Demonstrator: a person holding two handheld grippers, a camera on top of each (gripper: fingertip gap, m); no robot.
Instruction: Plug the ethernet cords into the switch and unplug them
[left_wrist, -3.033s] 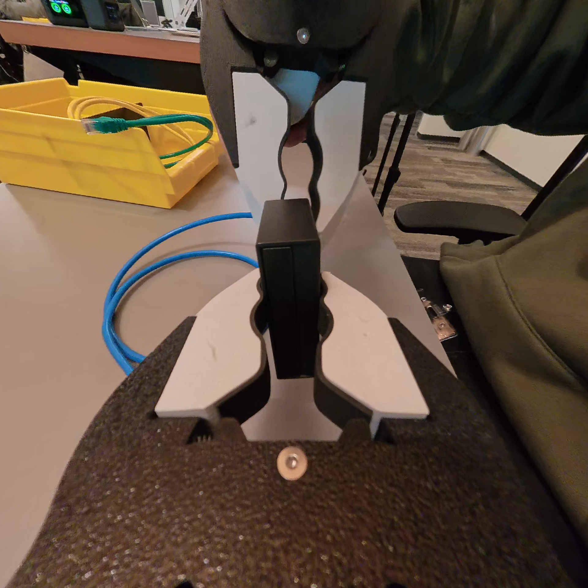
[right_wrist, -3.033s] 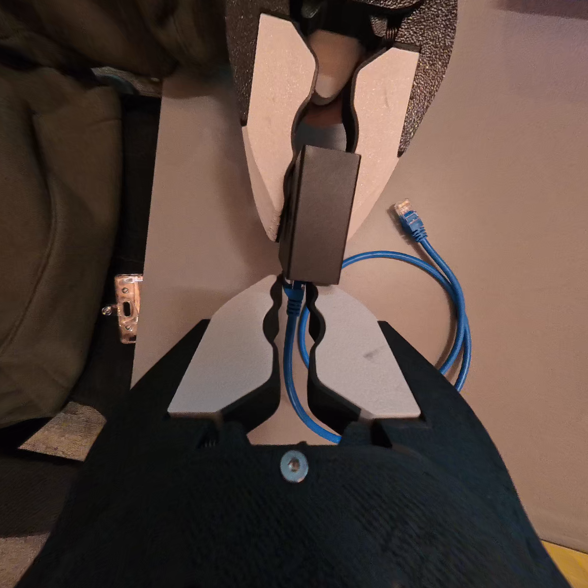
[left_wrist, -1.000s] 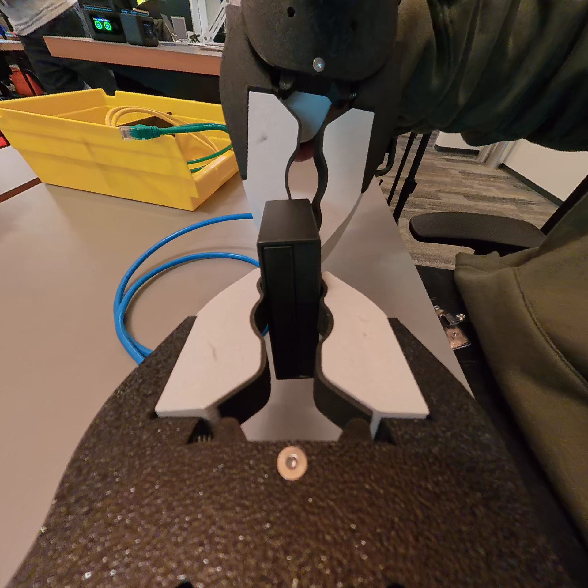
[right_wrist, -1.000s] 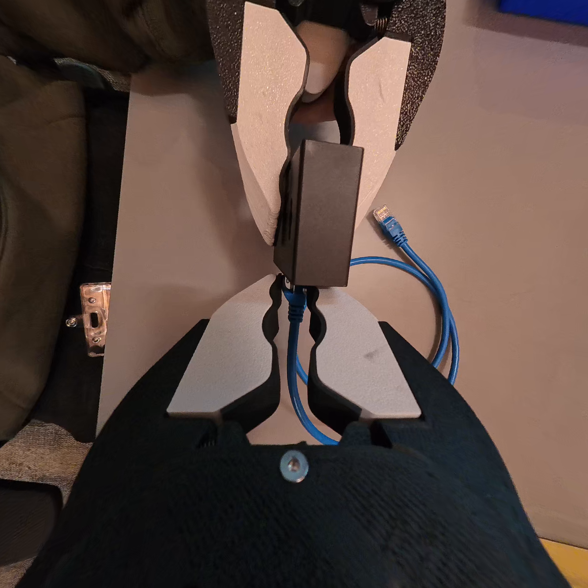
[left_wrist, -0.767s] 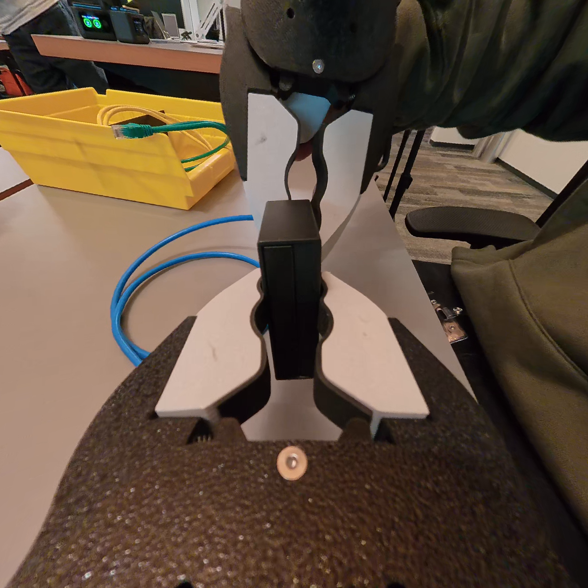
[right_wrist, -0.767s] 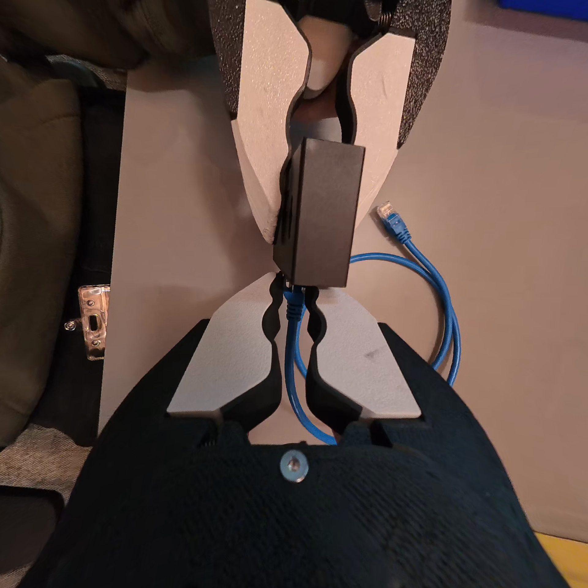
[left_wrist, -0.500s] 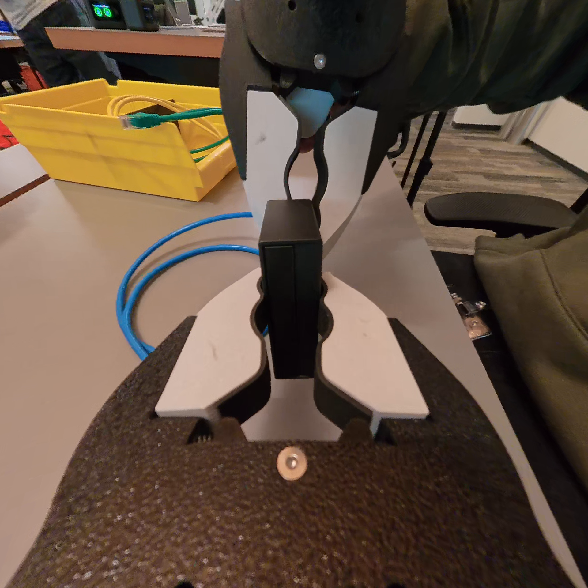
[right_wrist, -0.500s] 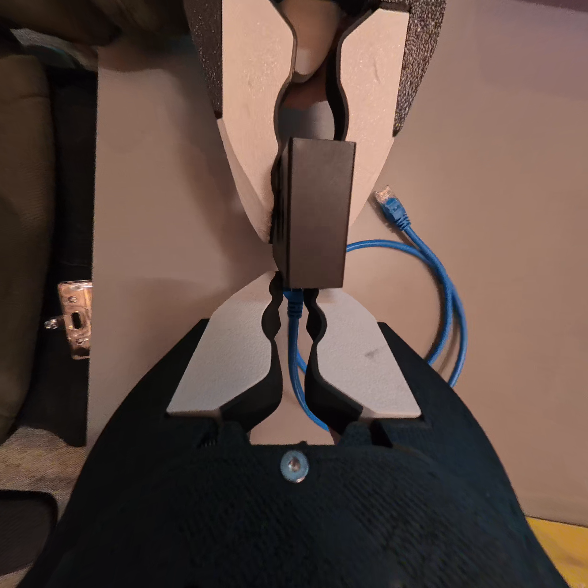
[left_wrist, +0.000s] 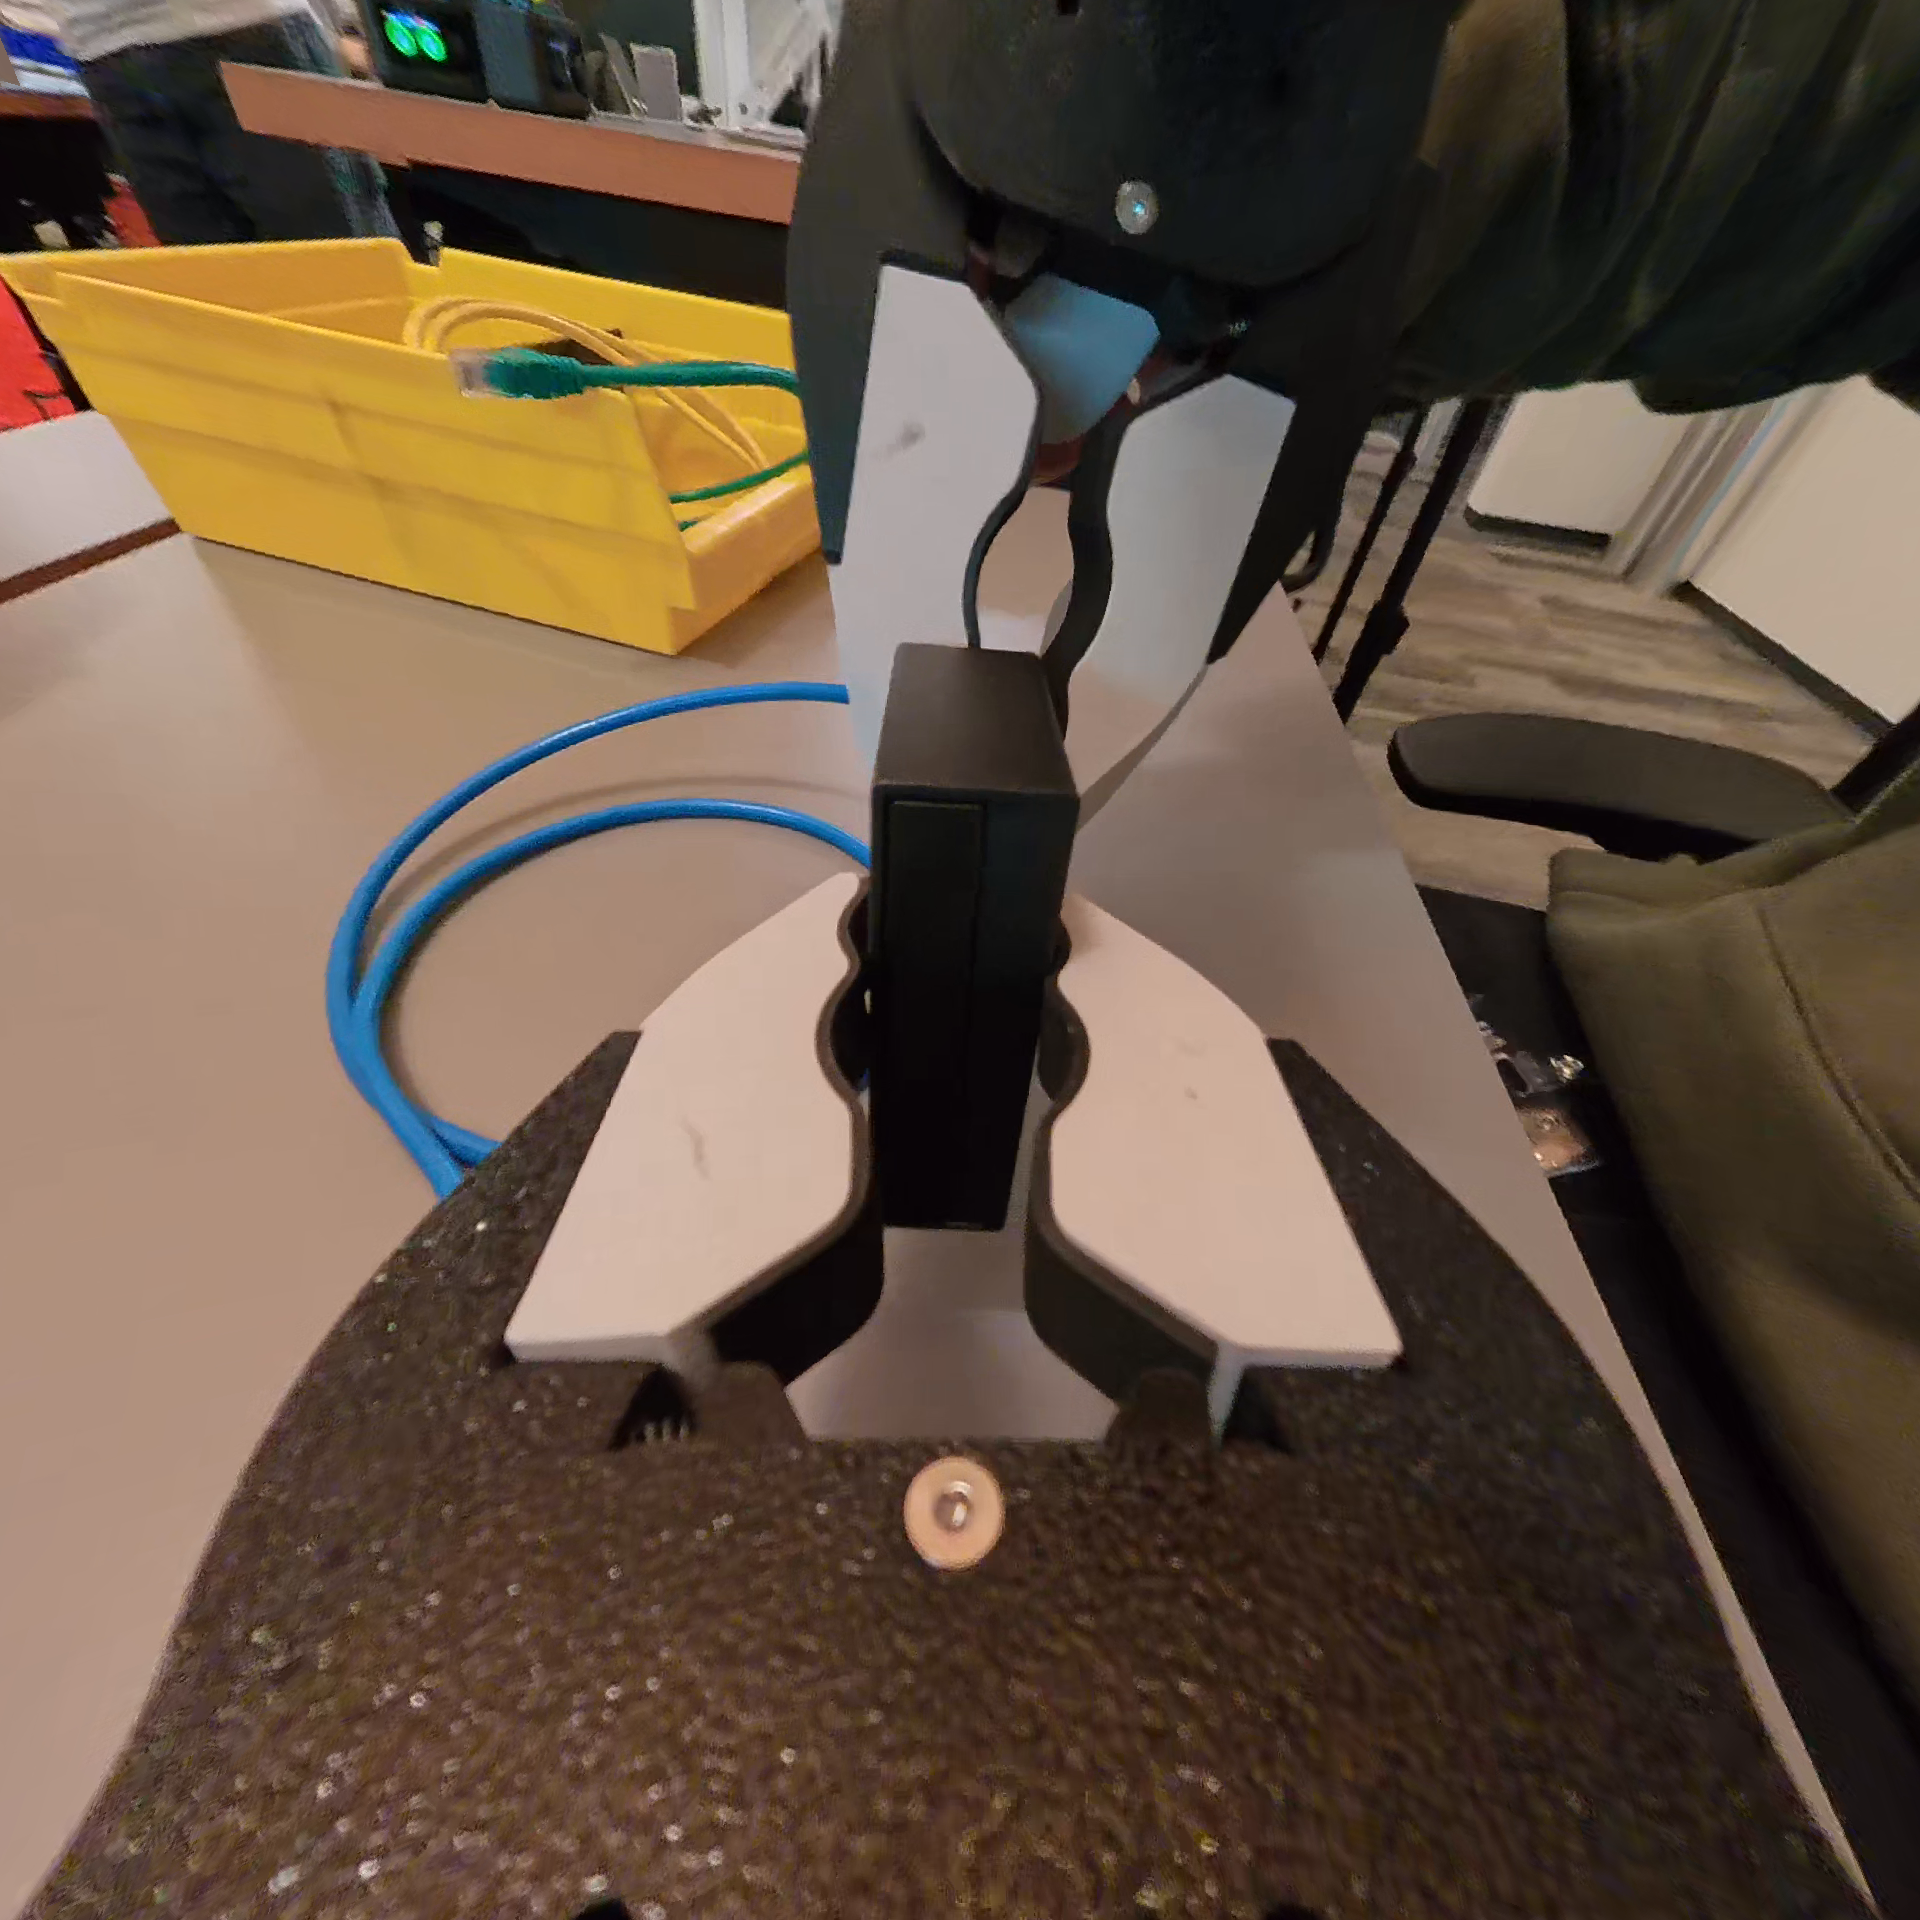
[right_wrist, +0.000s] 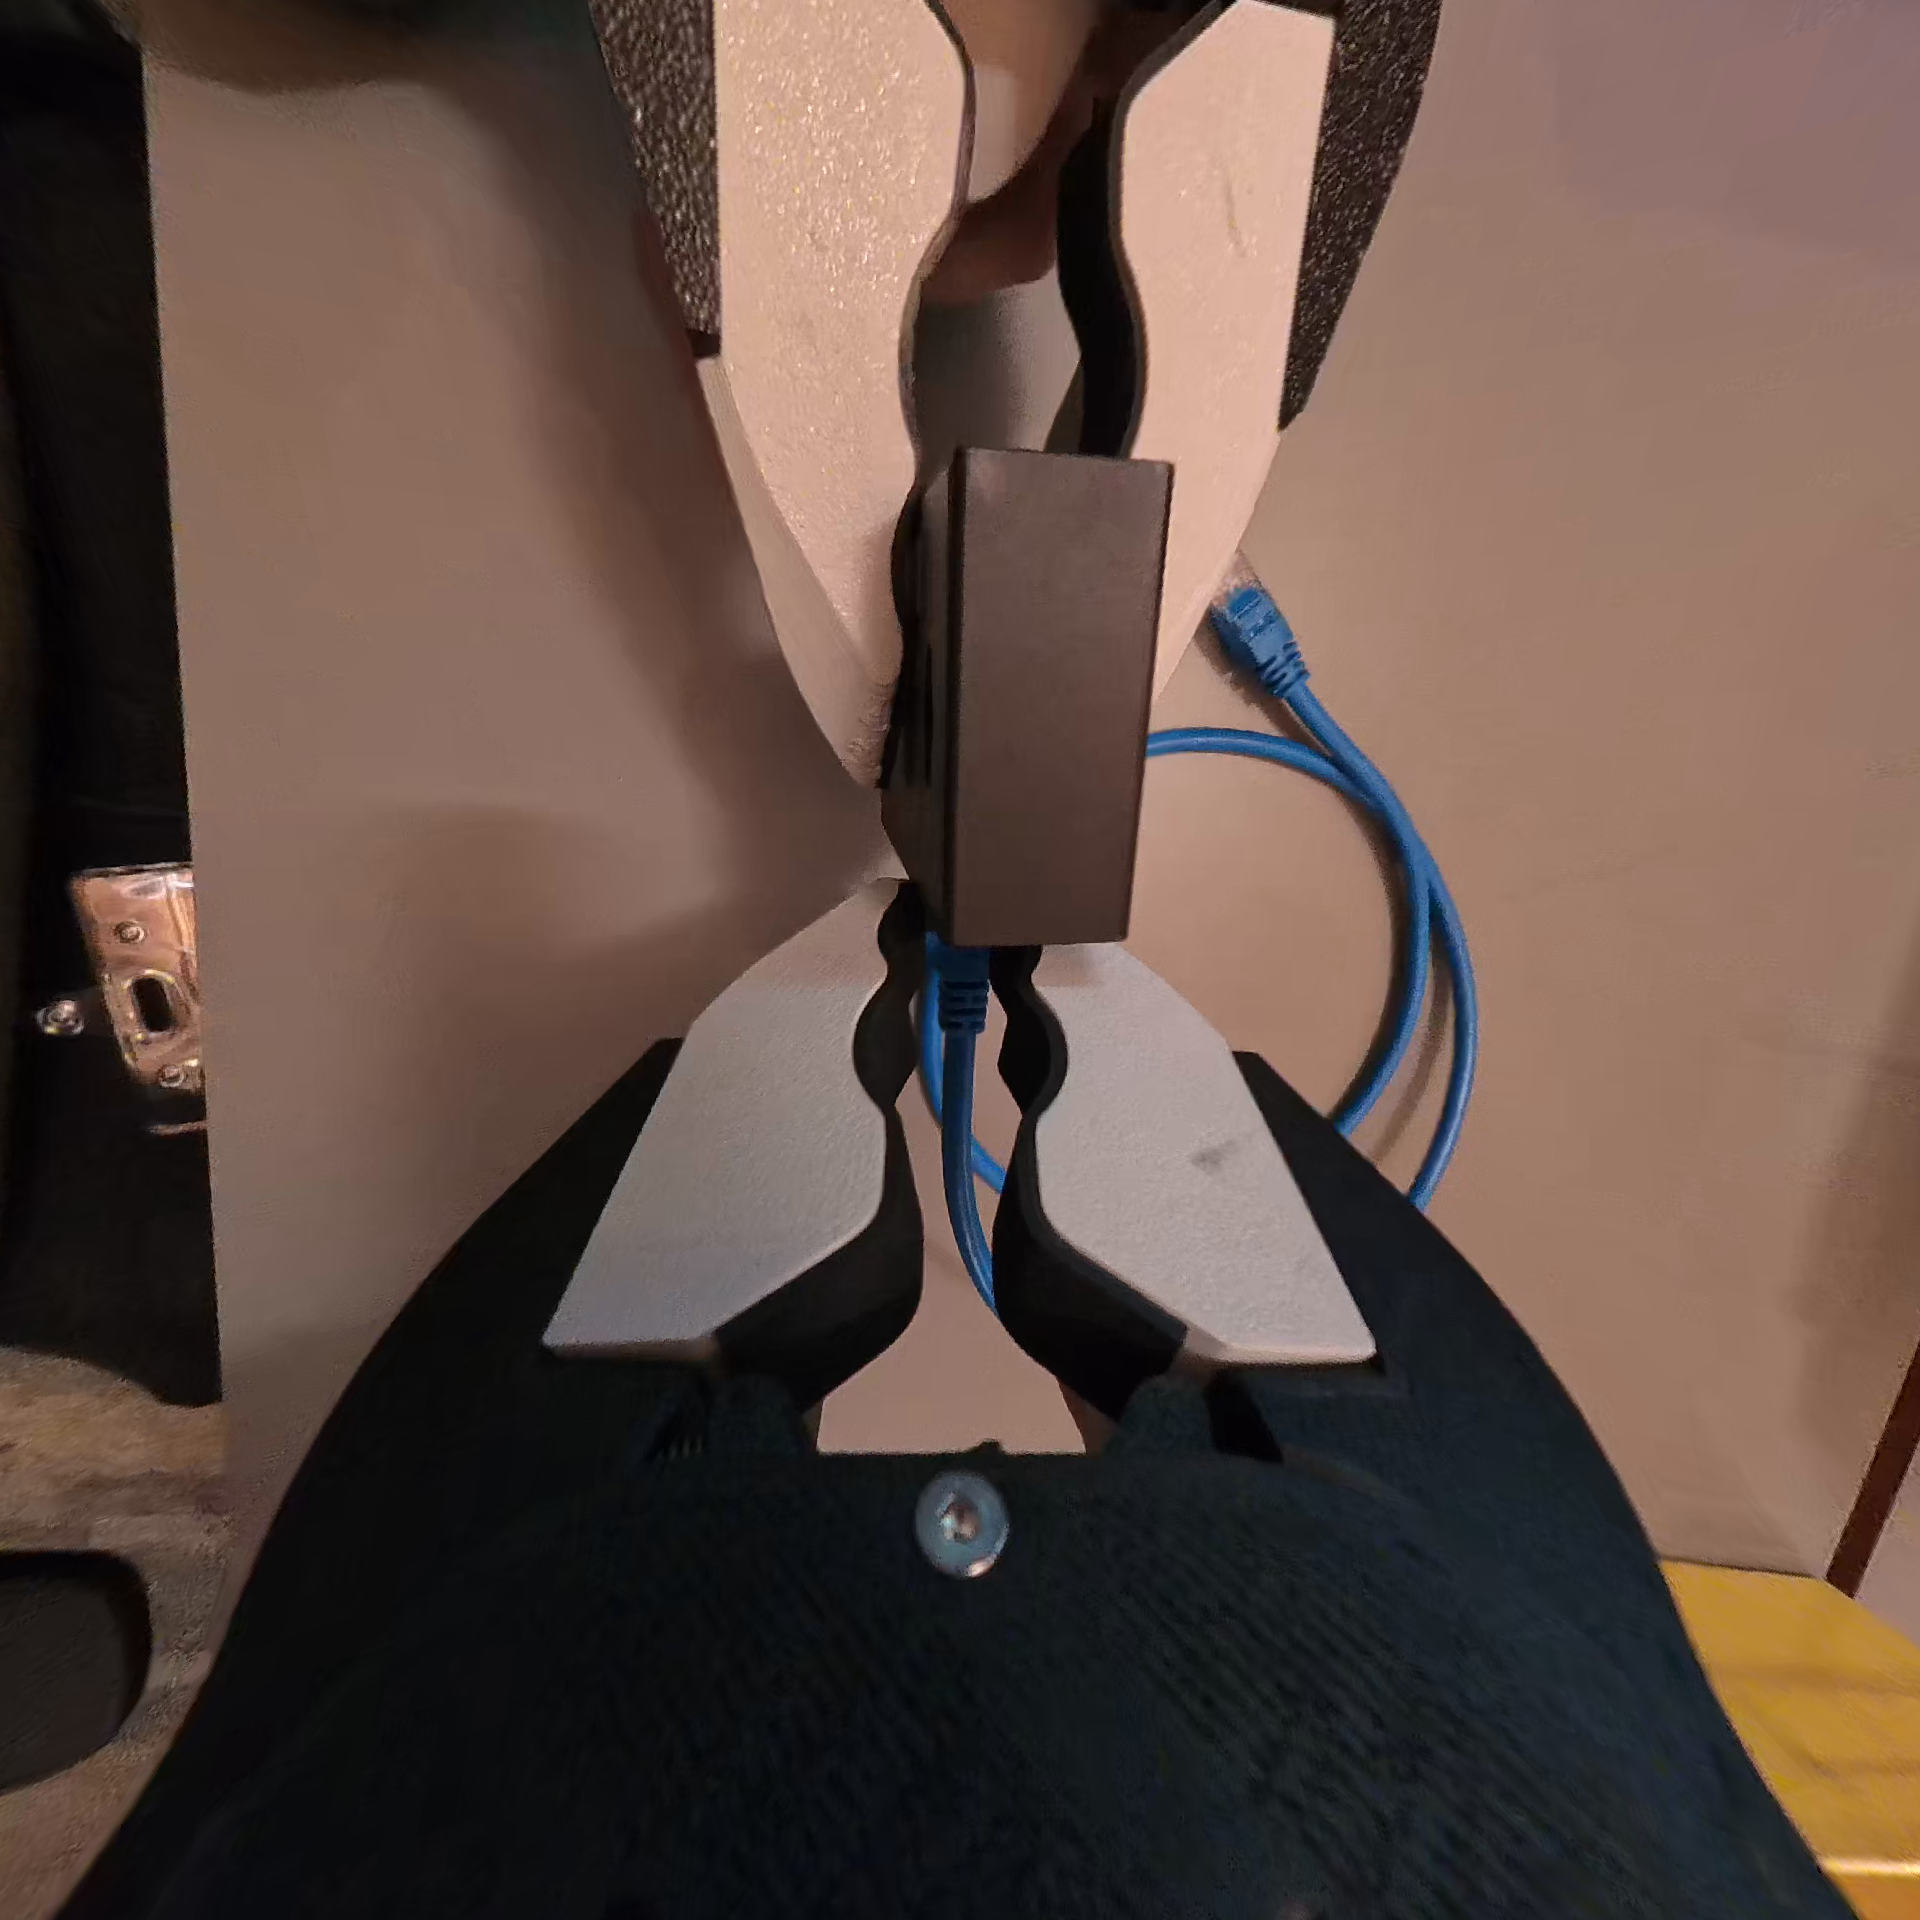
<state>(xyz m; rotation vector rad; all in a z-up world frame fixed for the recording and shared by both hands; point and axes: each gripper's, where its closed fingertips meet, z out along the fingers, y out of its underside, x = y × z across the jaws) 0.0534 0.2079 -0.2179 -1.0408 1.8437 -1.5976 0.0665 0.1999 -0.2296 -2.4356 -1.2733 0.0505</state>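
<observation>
My left gripper (left_wrist: 961, 904) is shut on the black switch (left_wrist: 971, 748) and holds it on edge above the table (left_wrist: 208, 831). My right gripper (right_wrist: 961, 966) faces it and is shut on the blue plug (right_wrist: 958, 997) of the blue ethernet cord (right_wrist: 1434, 935). The plug sits in the switch's near end (right_wrist: 1049, 707). The cord loops on the table (left_wrist: 416, 935). Its free plug (right_wrist: 1257, 623) lies beside the left gripper's fingers (right_wrist: 831, 312). The right gripper (left_wrist: 1023, 623) also shows behind the switch in the left wrist view.
A yellow bin (left_wrist: 364, 468) with a green cord (left_wrist: 540, 374) and a cream cord stands at the back left; its corner shows in the right wrist view (right_wrist: 1808, 1714). The table edge runs close on the right, with an olive garment (left_wrist: 1766, 1143) and a chair (left_wrist: 1610, 769) beyond.
Both grippers have shifted a little together with the switch, which now looks straighter in the right wrist view. The grips are unchanged and the blue plug has stayed in the switch.
</observation>
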